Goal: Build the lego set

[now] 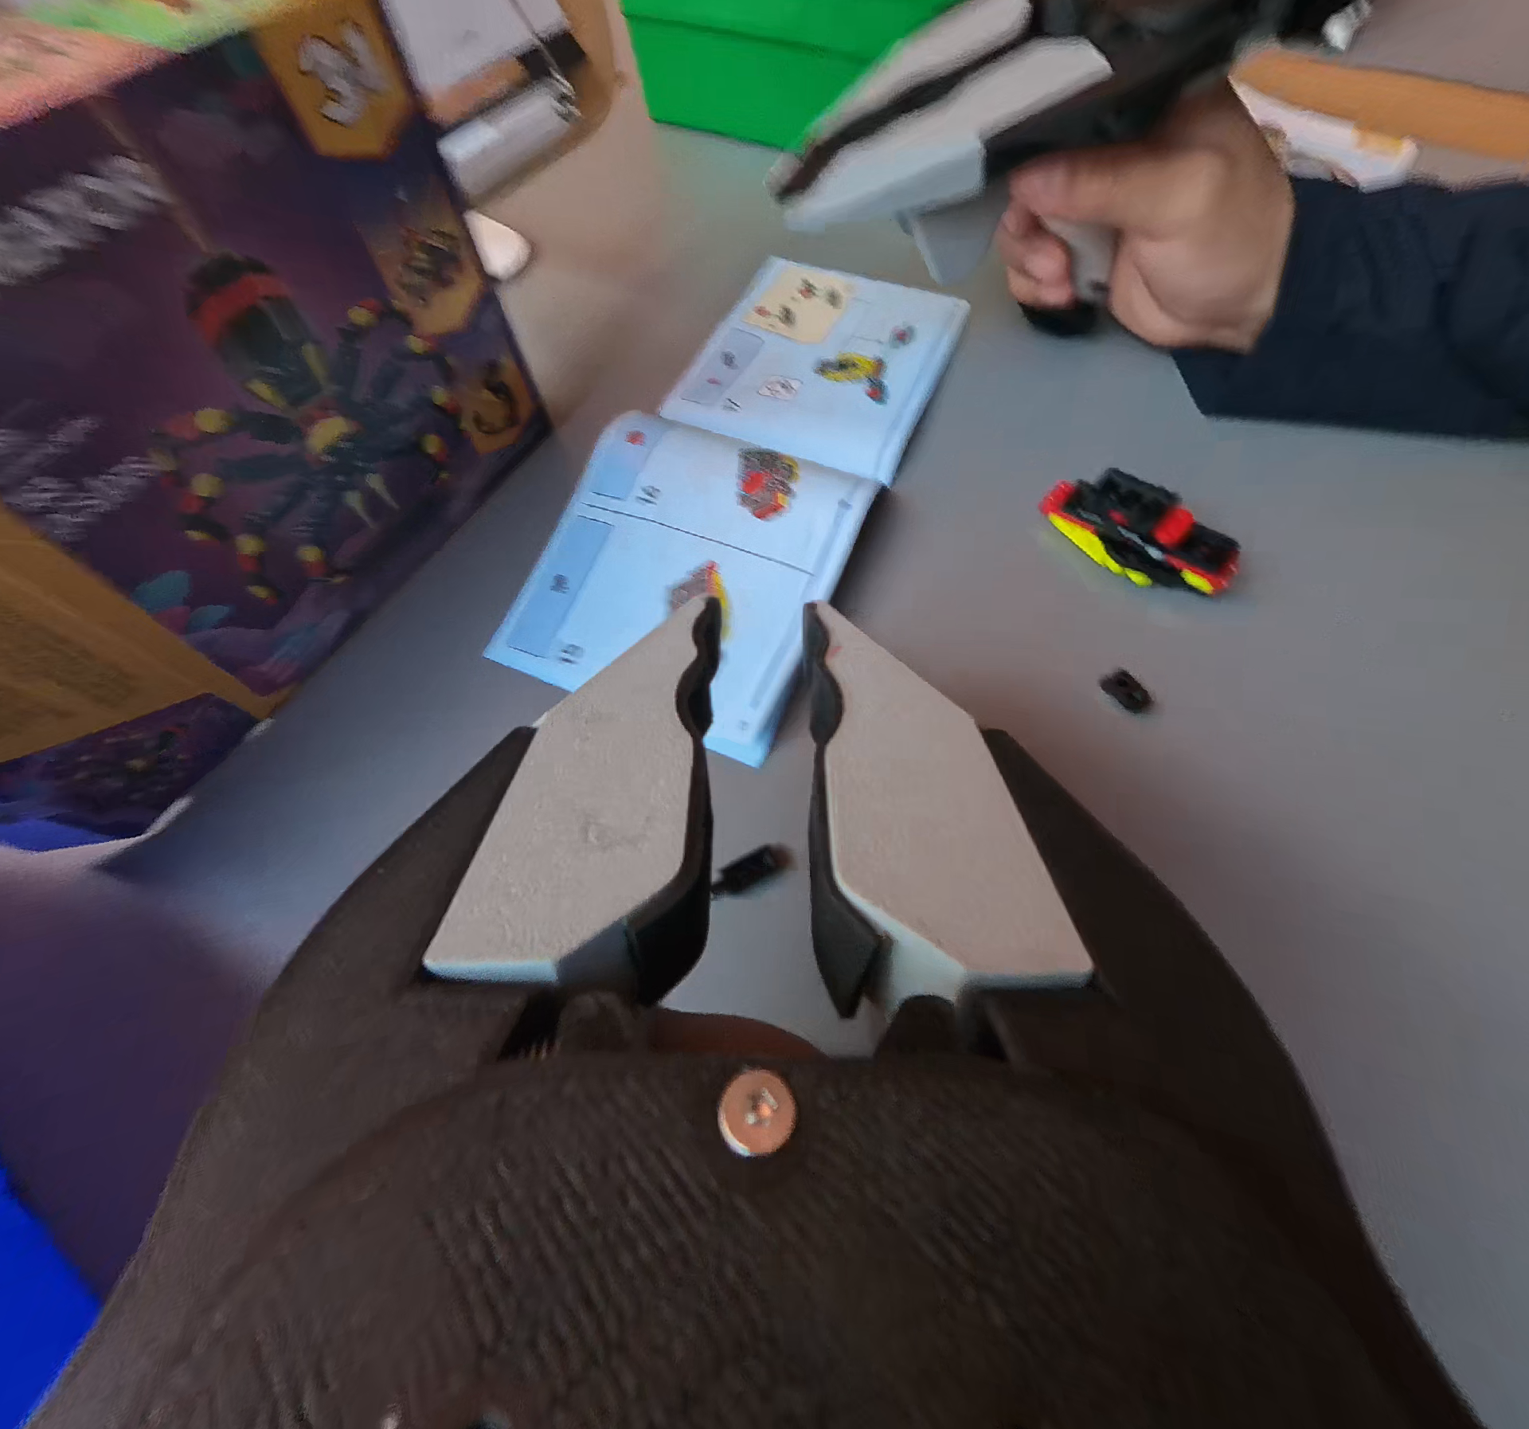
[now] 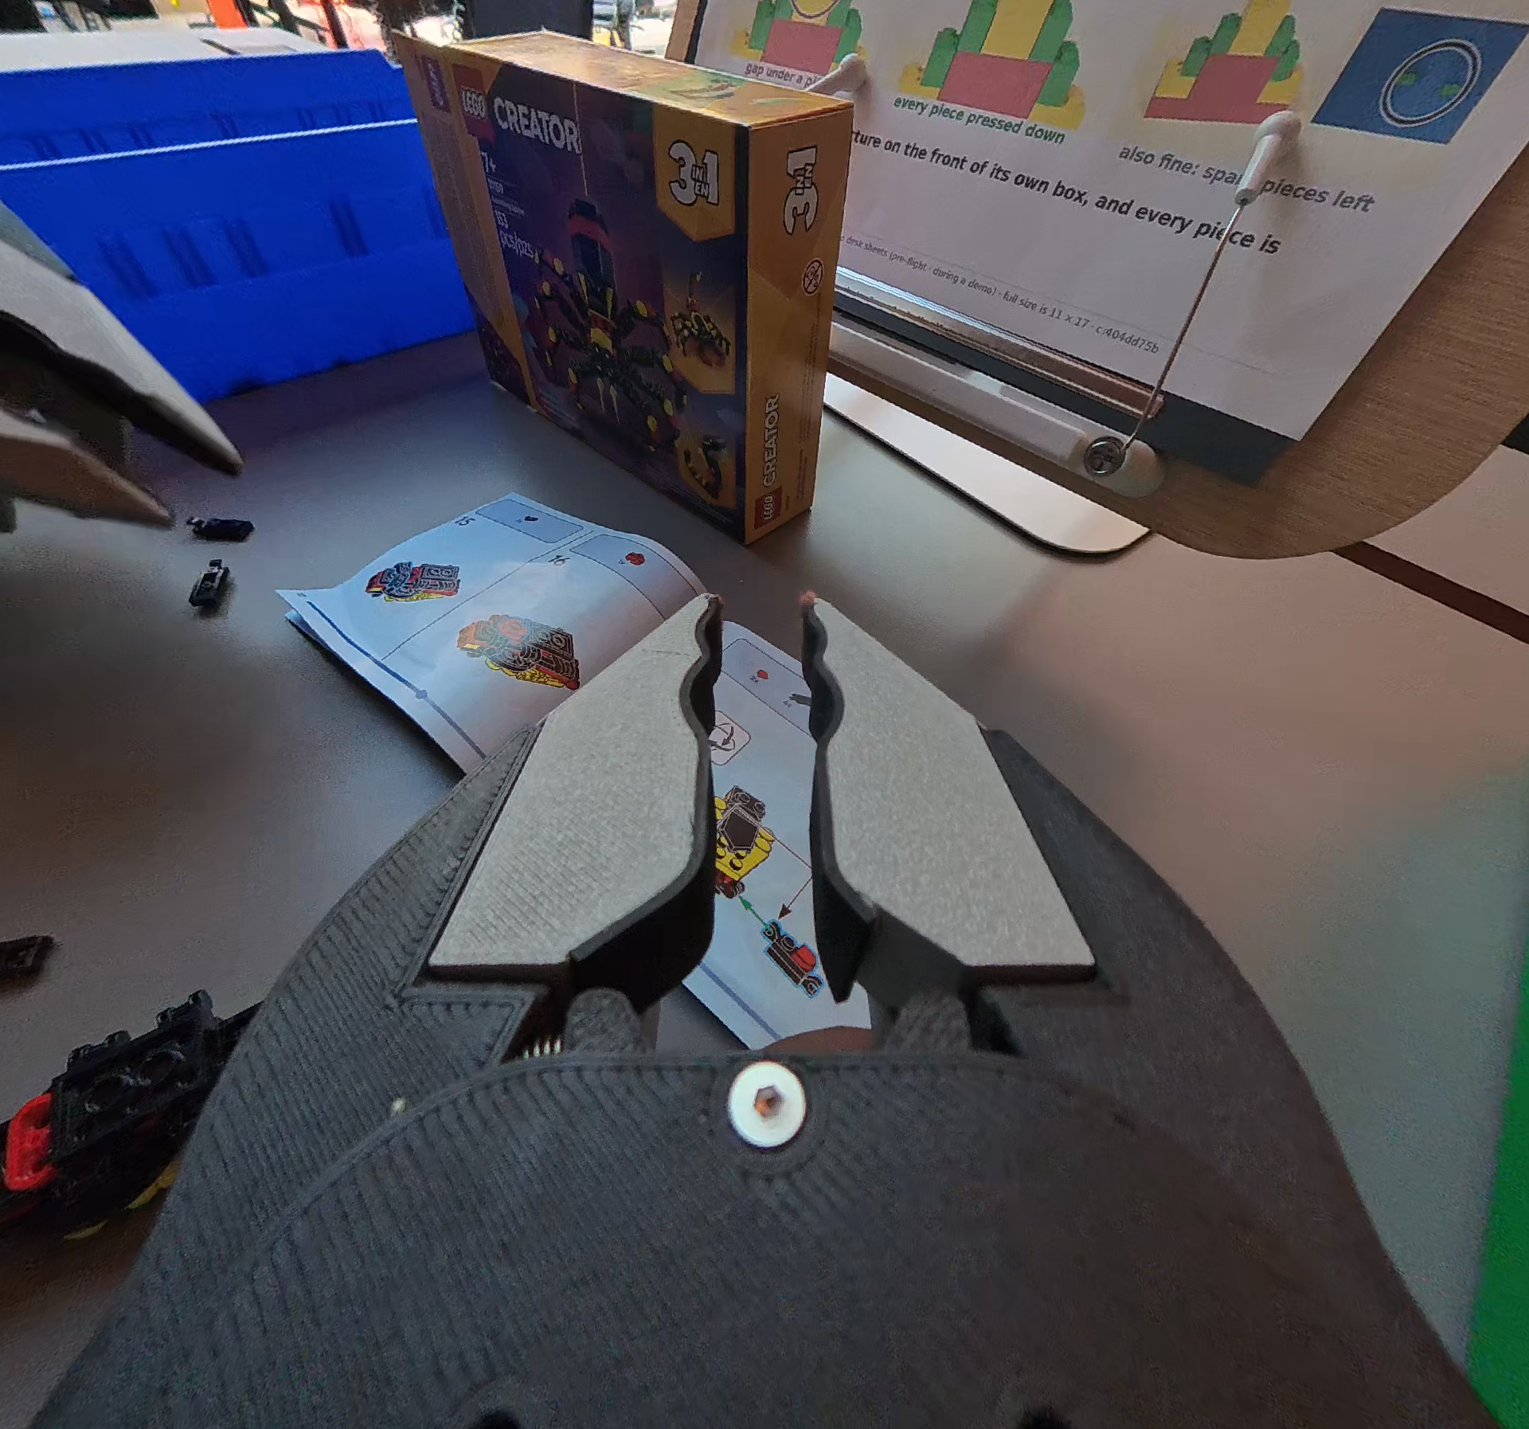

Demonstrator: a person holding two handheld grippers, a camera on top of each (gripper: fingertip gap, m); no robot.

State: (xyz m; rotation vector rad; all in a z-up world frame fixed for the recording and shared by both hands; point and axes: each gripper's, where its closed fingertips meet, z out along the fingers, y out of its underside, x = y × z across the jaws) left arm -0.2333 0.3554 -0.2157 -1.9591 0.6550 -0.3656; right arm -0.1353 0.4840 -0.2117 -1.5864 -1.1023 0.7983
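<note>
A half-built black, red and yellow lego model [image 1: 1140,541] lies on the grey table, right of the open instruction booklet [image 1: 728,495]. It also shows at the left edge of the right wrist view [image 2: 107,1100]. My left gripper [image 1: 761,611] is open and empty above the booklet's near edge. A small black piece [image 1: 749,866] lies on the table below its fingers; another [image 1: 1127,690] lies to the right. My right gripper [image 2: 761,603] is open and empty over the booklet [image 2: 496,628]. It shows farther off in the left wrist view [image 1: 794,185], held by a hand. Two small black pieces [image 2: 217,553] lie left of the booklet.
The purple and yellow set box [image 2: 629,272] stands behind the booklet, also in the left wrist view [image 1: 248,363]. A blue bin [image 2: 215,214] is at the left, a green bin [image 1: 794,7] at the back. A wooden board with a printed sheet [image 2: 1117,148] leans at the right.
</note>
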